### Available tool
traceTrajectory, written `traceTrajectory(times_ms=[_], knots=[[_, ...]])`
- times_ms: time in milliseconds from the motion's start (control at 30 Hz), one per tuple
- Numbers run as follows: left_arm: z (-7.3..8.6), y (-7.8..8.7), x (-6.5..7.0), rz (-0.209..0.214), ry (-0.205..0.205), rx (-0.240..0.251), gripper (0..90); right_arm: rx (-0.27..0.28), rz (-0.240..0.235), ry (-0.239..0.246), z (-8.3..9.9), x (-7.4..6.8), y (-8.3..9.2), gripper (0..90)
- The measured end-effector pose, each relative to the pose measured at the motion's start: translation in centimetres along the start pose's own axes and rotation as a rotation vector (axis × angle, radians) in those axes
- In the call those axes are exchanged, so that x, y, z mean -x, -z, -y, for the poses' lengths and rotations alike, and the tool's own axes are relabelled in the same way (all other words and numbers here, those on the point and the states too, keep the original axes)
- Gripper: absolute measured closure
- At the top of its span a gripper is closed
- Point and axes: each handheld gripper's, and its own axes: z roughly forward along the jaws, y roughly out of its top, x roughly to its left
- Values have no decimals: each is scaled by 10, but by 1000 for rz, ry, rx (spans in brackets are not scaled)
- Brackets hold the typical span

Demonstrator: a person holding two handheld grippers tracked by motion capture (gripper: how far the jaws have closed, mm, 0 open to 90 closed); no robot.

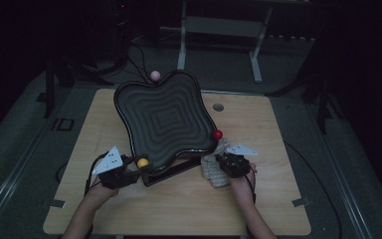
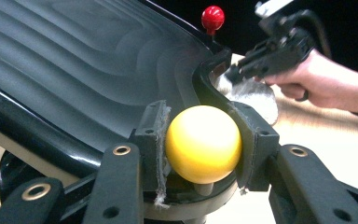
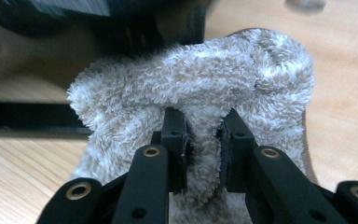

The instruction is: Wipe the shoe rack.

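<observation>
dim room, dark floor all round, and a pale wooden table (image 1: 179, 209) in the middle of it carrying the work. what matters most is the black wavy tray (image 1: 164, 119), a ridged, lobed dish propped up at a tilt on its stand near the middle of the table, its low edge towards the person. at that near edge sits a yellow ball (image 1: 142, 162), a knob on a short stem, and the left gripper (image 1: 129, 172) has its jaws pressed on either side of it; in the left gripper view the pads hug the yellow ball (image 2: 203, 143) closely, so i'd judge that hand is there to steady the tray rather than to move anything.

on the near right corner stands a red ball (image 1: 218, 134) of the same kind, untouched. just below it the right gripper (image 1: 227, 160) is pinching a fluffy beige-grey cloth (image 1: 214, 169), and the right gripper view shows a fold of that cloth (image 3: 205, 154) squeezed tight between the jaws, the rest bunched up beyond them against the tray's dark edge. it looks to me like a wiping job: one hand anchors, the other brings the cloth to the rim.

a pink ball (image 1: 154, 74) pokes up at the far edge, well apart from both hands.
</observation>
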Motion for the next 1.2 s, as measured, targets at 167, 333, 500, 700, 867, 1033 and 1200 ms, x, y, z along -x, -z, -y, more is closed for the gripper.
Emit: traceTrajectory(times_ms=[167, 333, 500, 700, 867, 1033, 1200], knots=[[-1, 0, 0, 2, -3, -6, 588, 14, 5, -4, -4, 1, 0, 753], [-1, 0, 1, -8, -3, -6, 587, -69, -6, -3, 7, 0, -16, 750], [0, 0, 4, -30, -9, -5, 586, -48, -5, 7, 4, 3, 5, 751], [0, -2, 13, -73, -1, 3, 585, -17, 6, -4, 10, 13, 40, 751], [-1, -8, 24, -84, 4, 9, 584, 7, 0, -20, 19, 18, 68, 751], [-4, -16, 34, -70, 16, 2, 581, 29, 0, -30, 23, 19, 84, 751], [-9, -23, 43, -53, 15, -18, 575, 47, 6, -29, 24, 18, 93, 751]])
